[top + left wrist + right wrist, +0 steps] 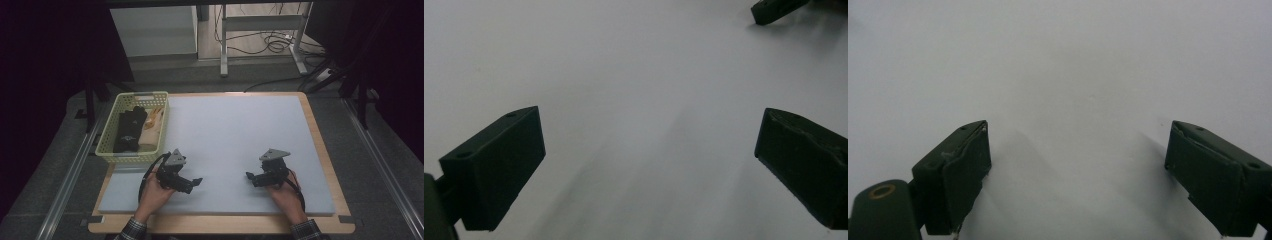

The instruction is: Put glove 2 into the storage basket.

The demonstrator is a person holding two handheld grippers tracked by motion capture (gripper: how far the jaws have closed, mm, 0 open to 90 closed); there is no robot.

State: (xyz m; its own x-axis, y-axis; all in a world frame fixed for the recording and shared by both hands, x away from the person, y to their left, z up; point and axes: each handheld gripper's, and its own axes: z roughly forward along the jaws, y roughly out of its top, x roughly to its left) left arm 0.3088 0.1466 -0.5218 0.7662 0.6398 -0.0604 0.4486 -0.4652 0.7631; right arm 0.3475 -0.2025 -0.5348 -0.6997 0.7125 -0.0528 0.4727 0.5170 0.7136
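Both grippers low over white mat (240, 130), jaws wide apart, holding nothing: left gripper (196, 182), right gripper (248, 176). Gloves (131, 129) in basket (161, 125), far-left corner, just beyond left gripper. Risks imo: jaw snags basket mesh, drags it; grabs 2 gloves at once bc they overlap.

1. A wooden table (326, 155) carries a pale grey-white mat (235, 140) over nearly all of its top.
2. Grey carpet-like floor (385, 170) surrounds it, with metal rails (67, 180) along both sides.
3. Beyond stands a white metal frame (260, 22), with loose cables (272, 42) on the floor under it.
4. A pale cabinet (152, 30) stands at the back left.
5. Dark curtains (45, 60) flank the scene; the light is dim.
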